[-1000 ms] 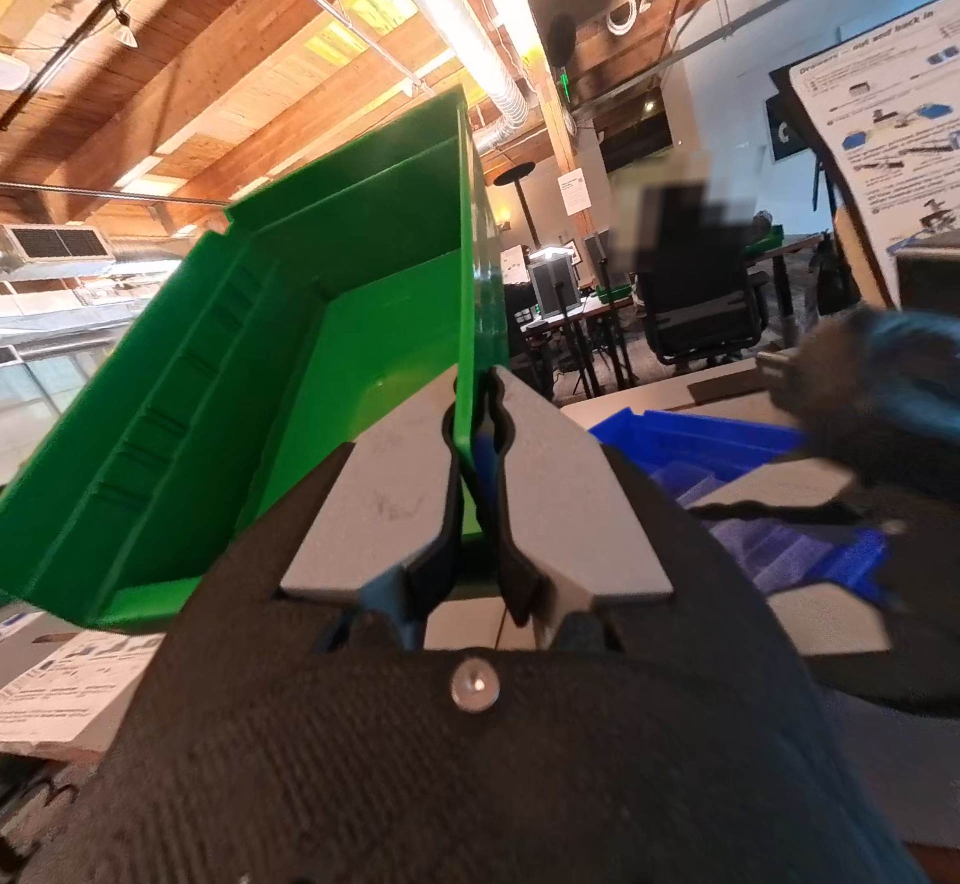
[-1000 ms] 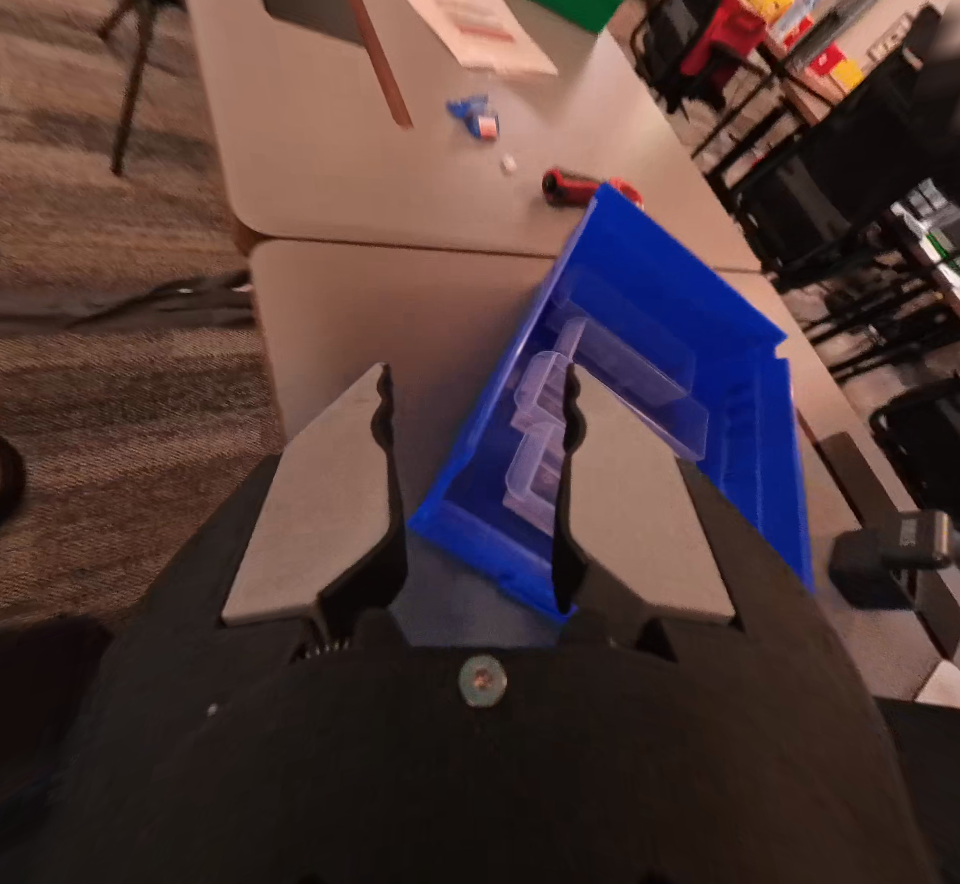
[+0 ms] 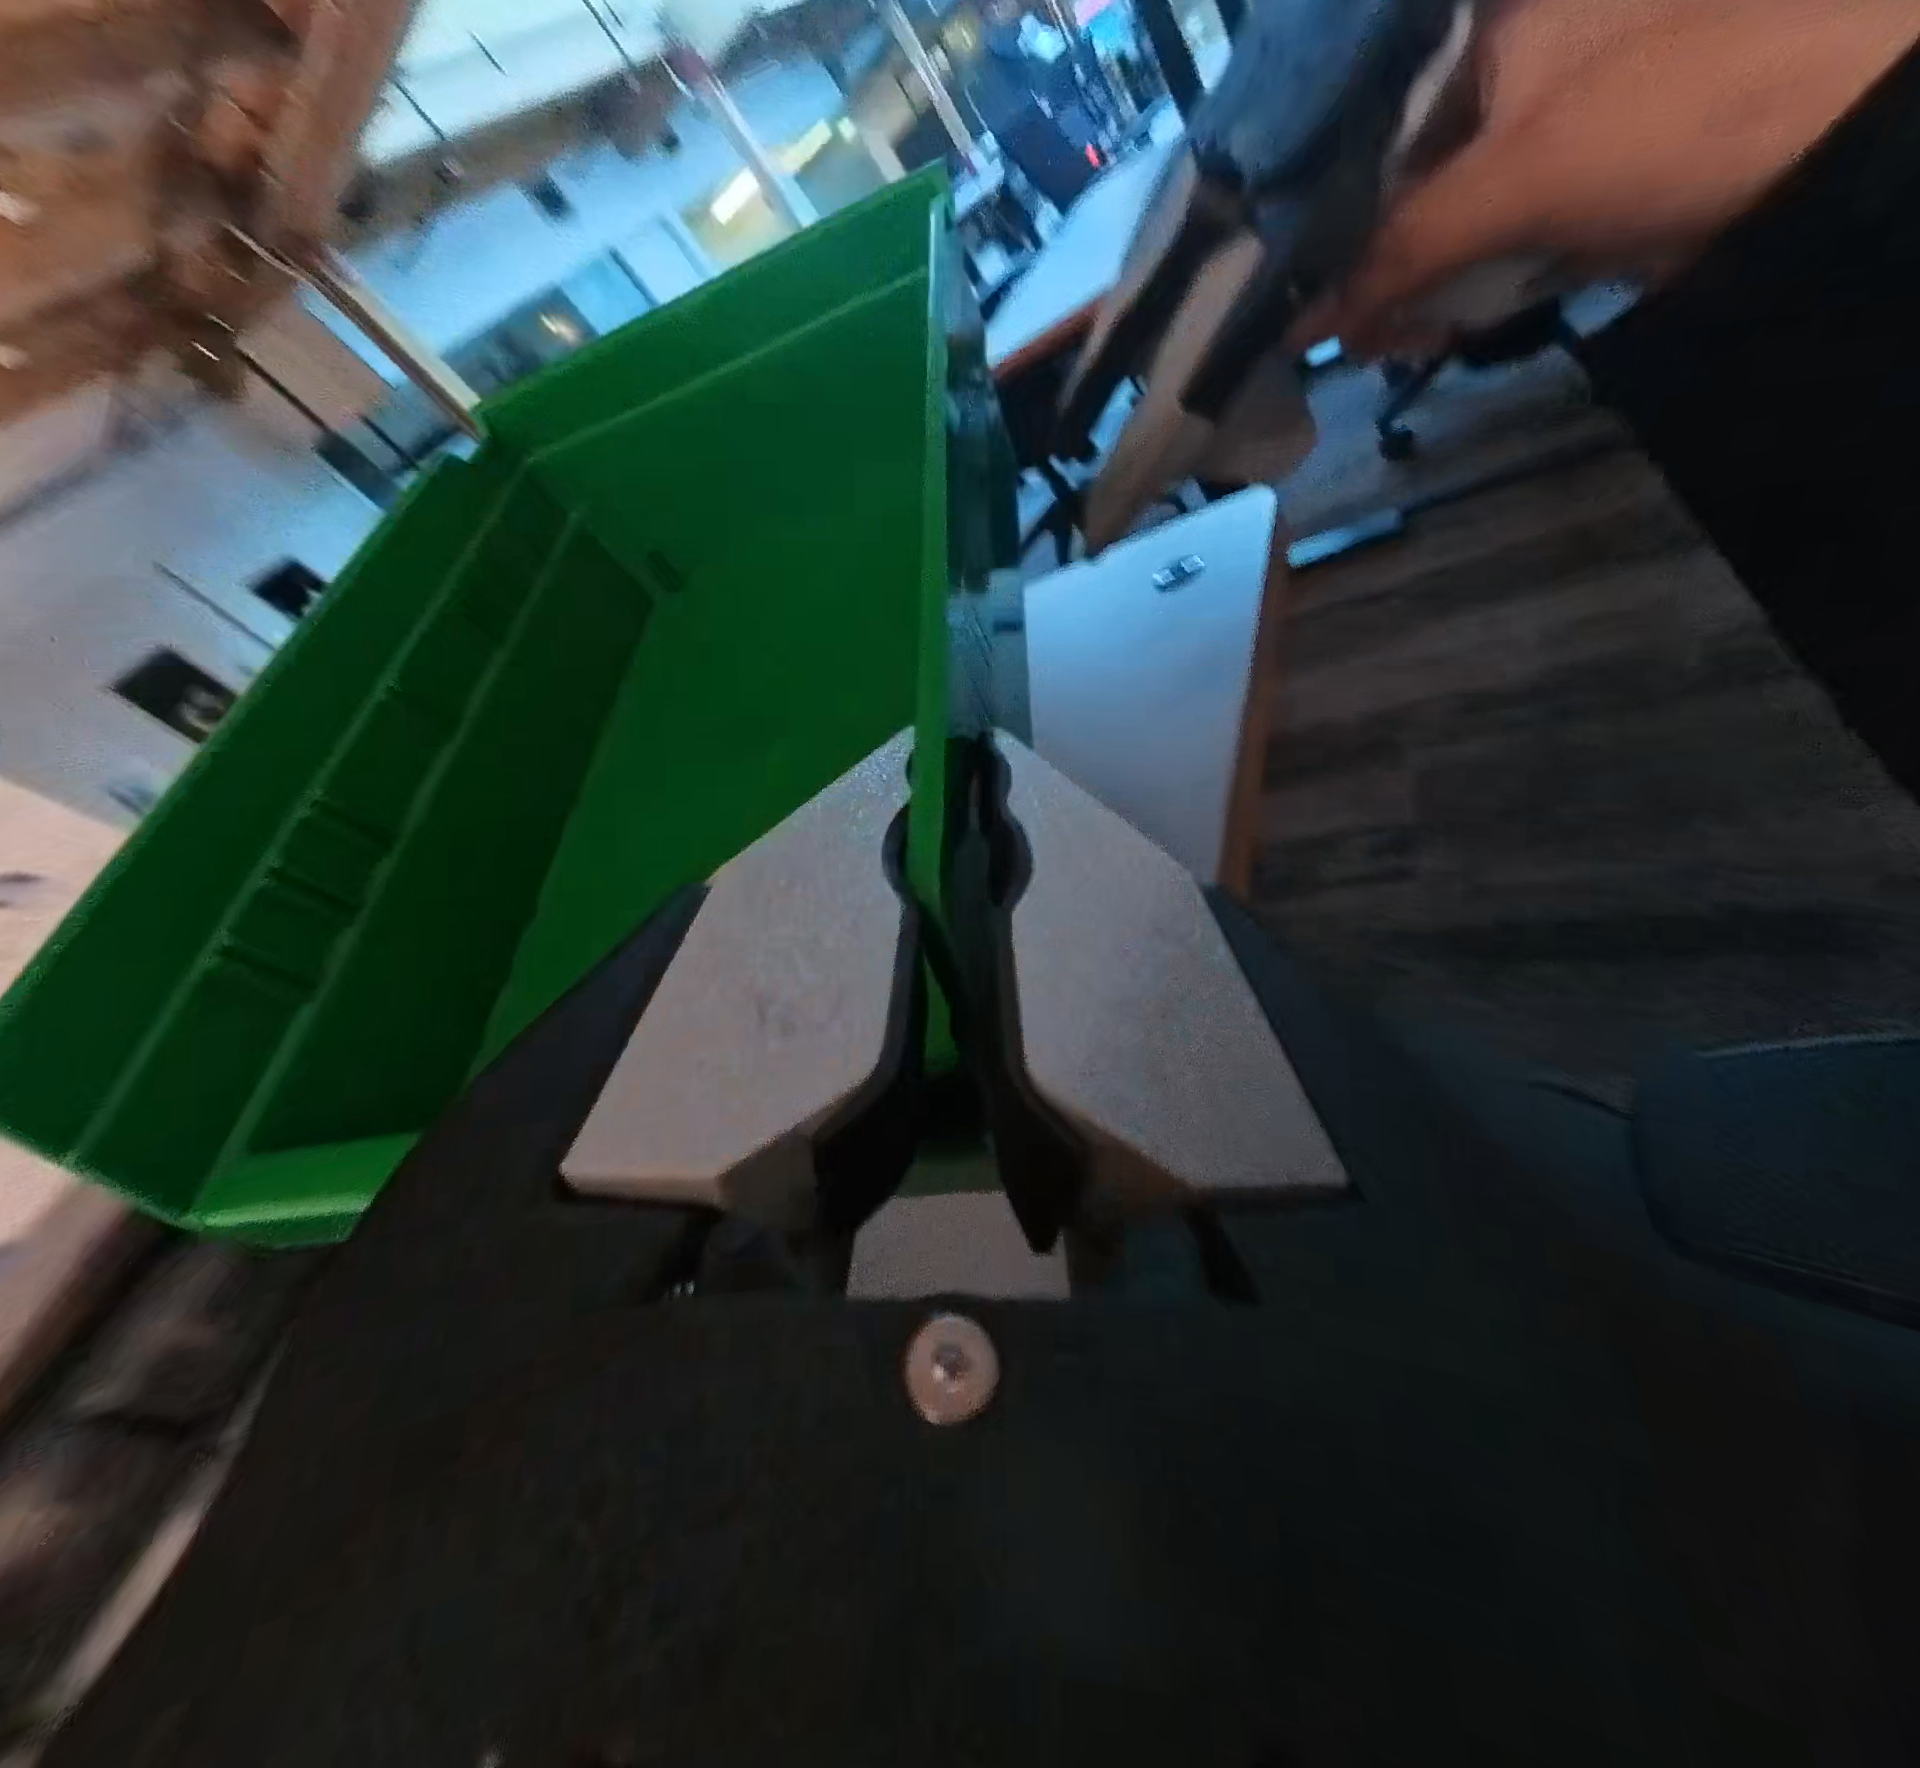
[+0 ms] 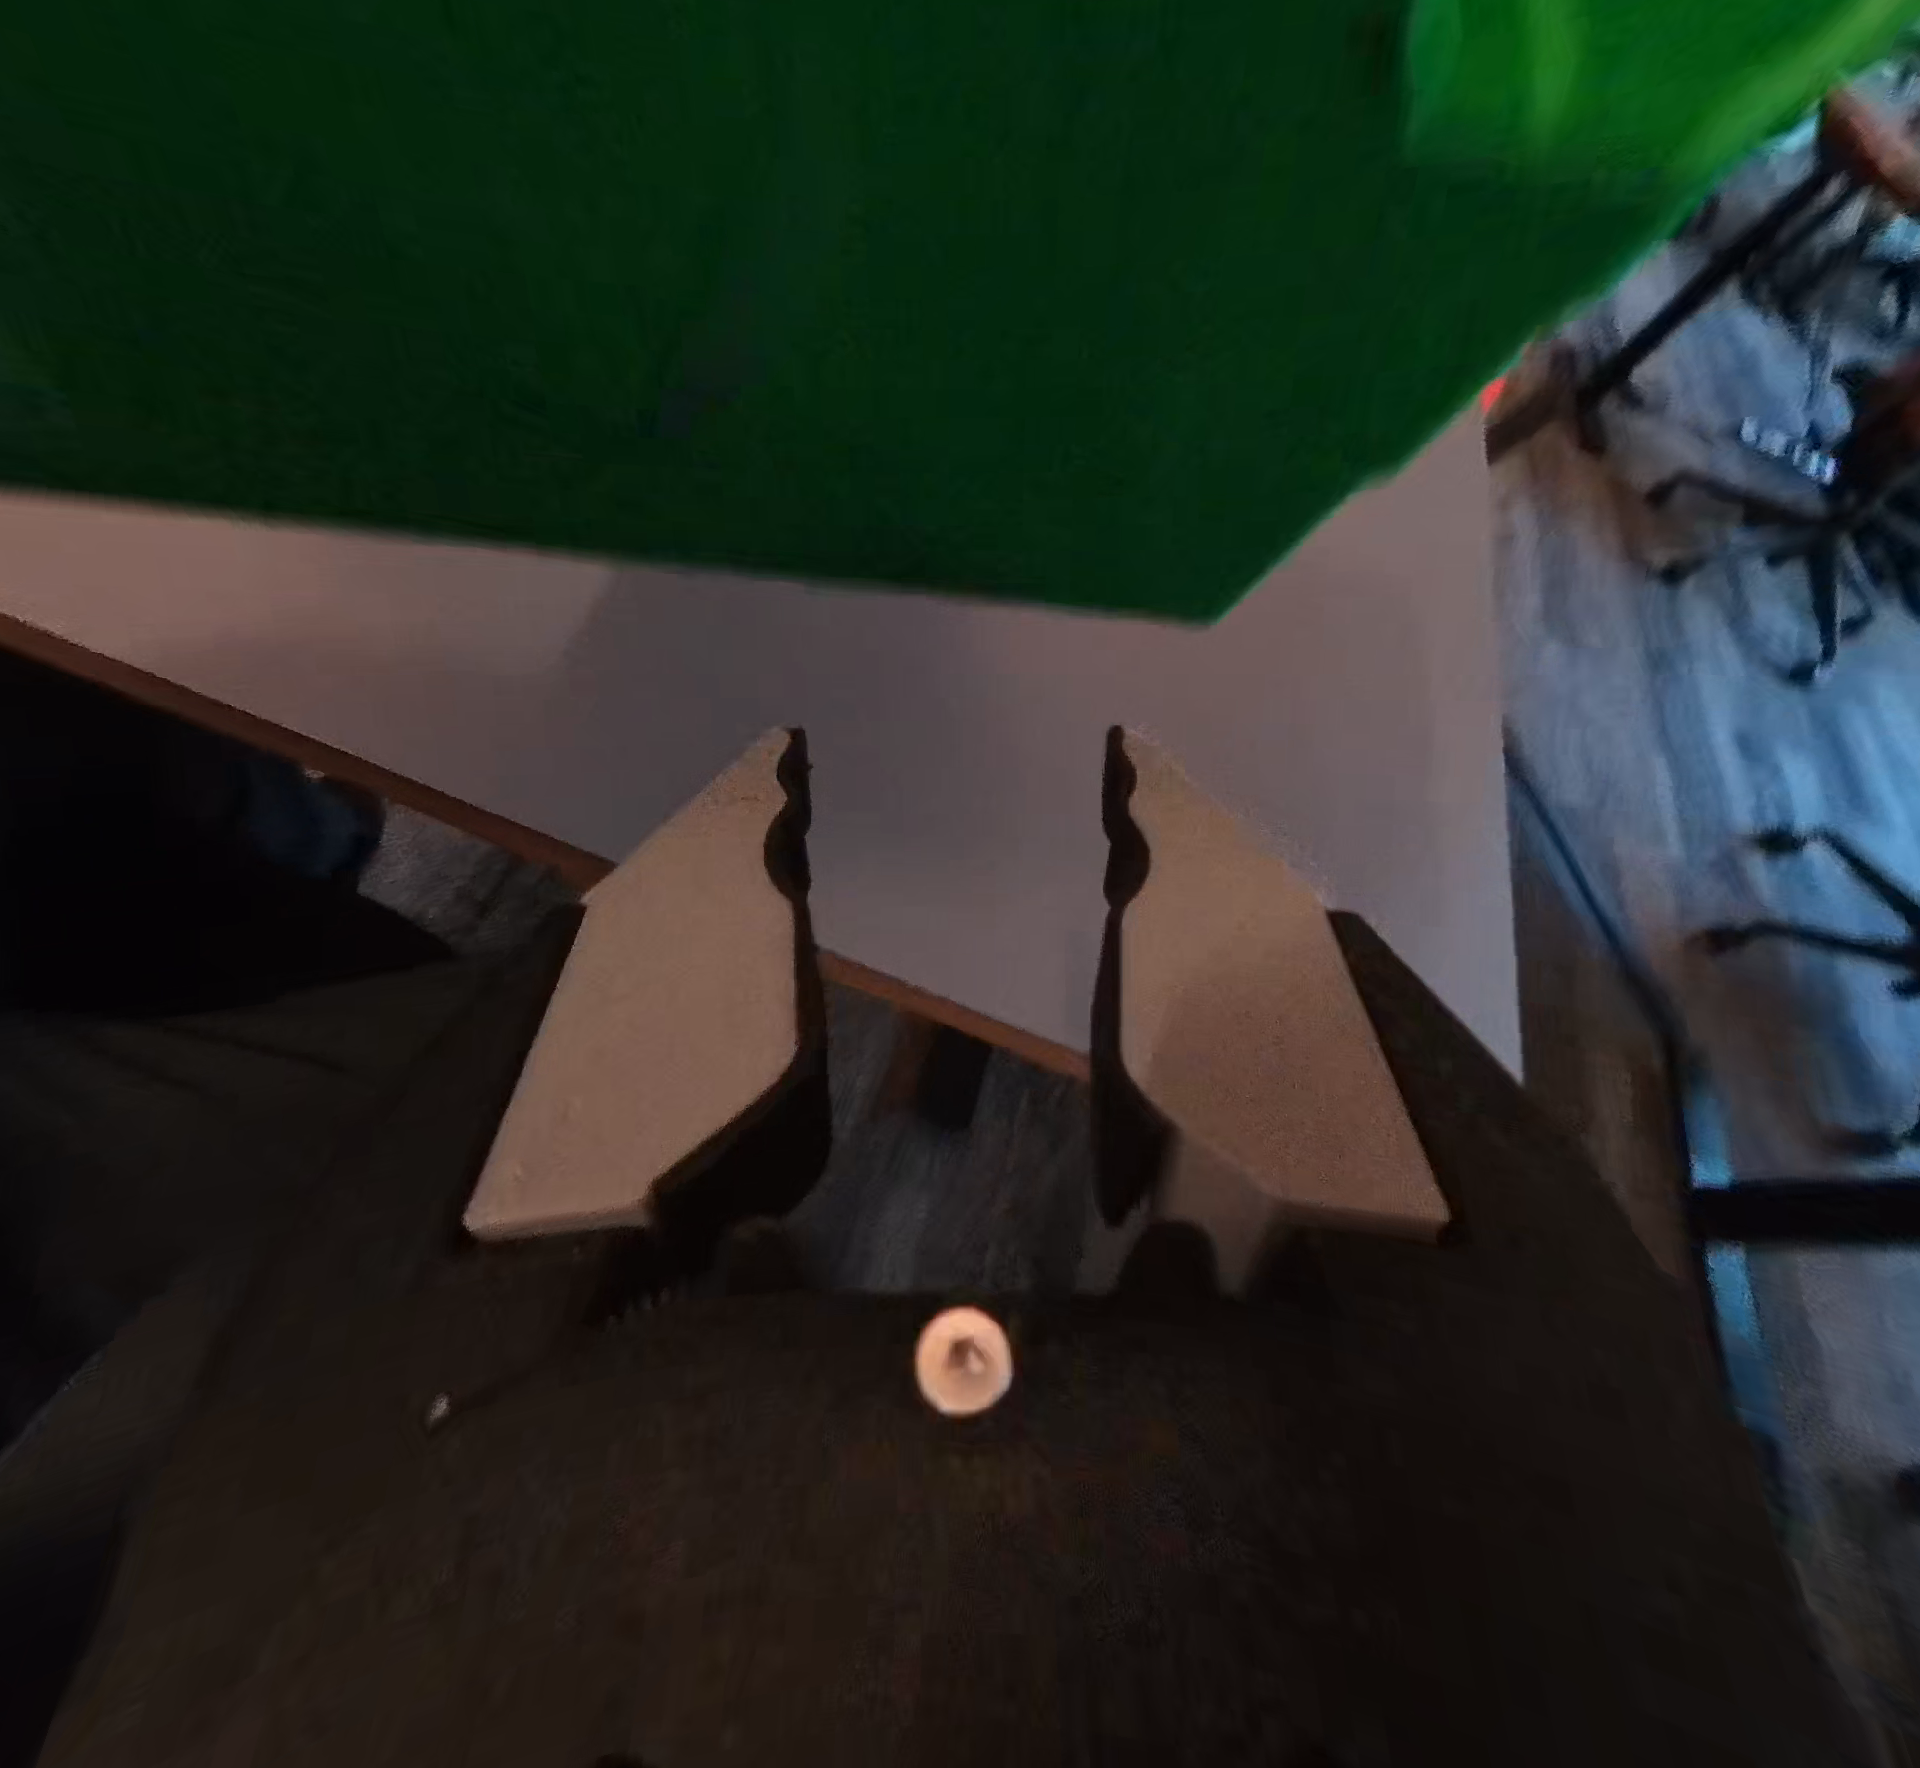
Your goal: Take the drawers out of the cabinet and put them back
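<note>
My left gripper (image 3: pixel 948 762) is shut on the side wall of an empty green drawer (image 3: pixel 582 679) and holds it tilted in the air. In the right wrist view the same green drawer (image 4: pixel 727 212) fills the top of the frame, seen from outside and blurred. My right gripper (image 4: pixel 954 752) is open and empty, just below the drawer and apart from it, above a pale table top (image 4: pixel 935 679). A person's hand (image 3: pixel 1621 118) shows at the upper right of the left wrist view. The cabinet is not in view.
A pale table (image 3: pixel 1132 679) with a wooden edge lies right of the drawer, with dark carpet floor (image 3: pixel 1538 700) beyond. Chair legs and cables (image 4: pixel 1787 575) stand at the right. The table's front edge (image 4: pixel 499 830) runs diagonally under my right gripper.
The left gripper has swung around with the green drawer; the background went from ceiling to floor and tables. The right gripper left the blue bin and moved under the green drawer, still open.
</note>
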Tool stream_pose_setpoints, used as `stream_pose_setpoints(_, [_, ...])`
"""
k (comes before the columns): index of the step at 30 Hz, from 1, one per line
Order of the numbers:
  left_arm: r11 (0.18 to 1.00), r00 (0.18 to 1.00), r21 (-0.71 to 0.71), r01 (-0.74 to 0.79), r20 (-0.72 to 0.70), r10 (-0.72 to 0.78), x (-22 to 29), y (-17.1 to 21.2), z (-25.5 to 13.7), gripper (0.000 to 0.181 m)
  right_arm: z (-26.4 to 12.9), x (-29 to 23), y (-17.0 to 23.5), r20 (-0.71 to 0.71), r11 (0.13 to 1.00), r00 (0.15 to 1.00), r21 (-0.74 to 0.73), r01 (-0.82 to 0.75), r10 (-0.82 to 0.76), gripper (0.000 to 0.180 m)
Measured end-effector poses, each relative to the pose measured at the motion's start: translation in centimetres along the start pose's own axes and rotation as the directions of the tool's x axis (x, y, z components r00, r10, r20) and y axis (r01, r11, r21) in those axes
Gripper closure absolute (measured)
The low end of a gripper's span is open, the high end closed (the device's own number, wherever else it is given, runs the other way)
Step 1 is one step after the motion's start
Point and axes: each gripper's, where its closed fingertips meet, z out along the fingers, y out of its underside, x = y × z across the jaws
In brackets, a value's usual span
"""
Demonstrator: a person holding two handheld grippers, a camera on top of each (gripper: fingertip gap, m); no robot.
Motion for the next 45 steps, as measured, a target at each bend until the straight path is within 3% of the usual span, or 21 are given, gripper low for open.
stream_pose_setpoints(3, [0.993,0.998,-0.11,0.039,-0.047,-0.044,2.6,4.3,5.0,0.177,1.1,2.5,2.8,-0.059,0.991,0.995,-0.101,-0.084,0.078,0.123])
stream_pose_setpoints(7, [0.97,0.991,-0.22,0.108,-0.052,-0.122,4.8,9.1,10.0,0.176,2.8,2.2,3.6,-0.024,0.984,0.994,-0.143,-0.106,0.104,0.12])
stream_pose_setpoints(10, [0.894,0.921,-0.291,0.342,-0.088,-0.381,5.9,10.5,10.6,0.178,3.8,1.2,2.8,0.005,0.988,0.998,-0.139,-0.06,0.061,0.118])
stream_pose_setpoints(14, [0.883,0.892,-0.259,0.393,-0.125,-0.433,3.4,9.5,4.7,0.15,4.8,-0.6,1.0,0.035,0.993,0.999,-0.118,-0.005,0.01,0.116])
stream_pose_setpoints(19, [0.862,0.875,-0.195,0.468,-0.036,-0.483,-3.6,11.0,-4.9,0.151,5.7,-7.7,-2.5,0.236,0.988,0.962,-0.031,0.152,-0.141,0.114])
stream_pose_setpoints(24, [0.837,0.865,-0.241,0.491,0.25,-0.435,-11.9,17.9,-13.2,0.15,7.0,-16.4,-3.3,0.458,0.941,0.836,0.002,0.339,-0.302,0.122])
stream_pose_setpoints(28, [0.766,0.795,-0.332,0.55,0.49,-0.359,-17.3,25.5,-19.9,0.147,9.5,-17.7,-0.3,0.5,0.892,0.817,-0.171,0.418,-0.287,0.131])
stream_pose_setpoints(30, [0.716,0.771,-0.4,0.572,0.559,-0.304,-18.9,29.0,-23.2,0.145,10.5,-16.3,2.0,0.465,0.844,0.838,-0.294,0.449,-0.284,0.13])
stream_pose_setpoints(34, [0.573,0.714,-0.489,0.658,0.647,-0.267,-20.1,35.2,-28.9,0.144,10.2,-13.0,5.3,0.415,0.78,0.872,-0.441,0.443,-0.26,0.087])
stream_pose_setpoints(35, [0.537,0.709,-0.511,0.671,0.655,-0.262,-20.0,36.3,-30.1,0.144,9.8,-11.8,6.1,0.388,0.76,0.88,-0.474,0.446,-0.275,0.085])
stream_pose_setpoints(37, [0.514,0.705,-0.525,0.678,0.661,-0.255,-20.3,37.3,-32.2,0.125,8.7,-8.6,7.5,0.309,0.729,0.901,-0.534,0.429,-0.304,0.079])
stream_pose_setpoints(38, [0.488,0.696,-0.522,0.699,0.654,-0.296,-20.0,37.5,-32.9,0.125,8.0,-6.9,8.2,0.257,0.719,0.918,-0.571,0.397,-0.303,0.073])
stream_pose_setpoints(42, [0.44,0.684,-0.539,0.718,0.661,-0.309,-19.8,37.6,-36.0,0.115,5.2,-1.5,10.3,0.06,0.713,0.966,-0.663,0.228,-0.253,0.083])
stream_pose_setpoints(45, [0.476,0.698,-0.544,0.691,0.673,-0.245,-20.5,36.5,-35.7,0.121,4.8,-0.1,8.7,-0.053,0.765,0.968,-0.625,0.159,-0.245,0.088])
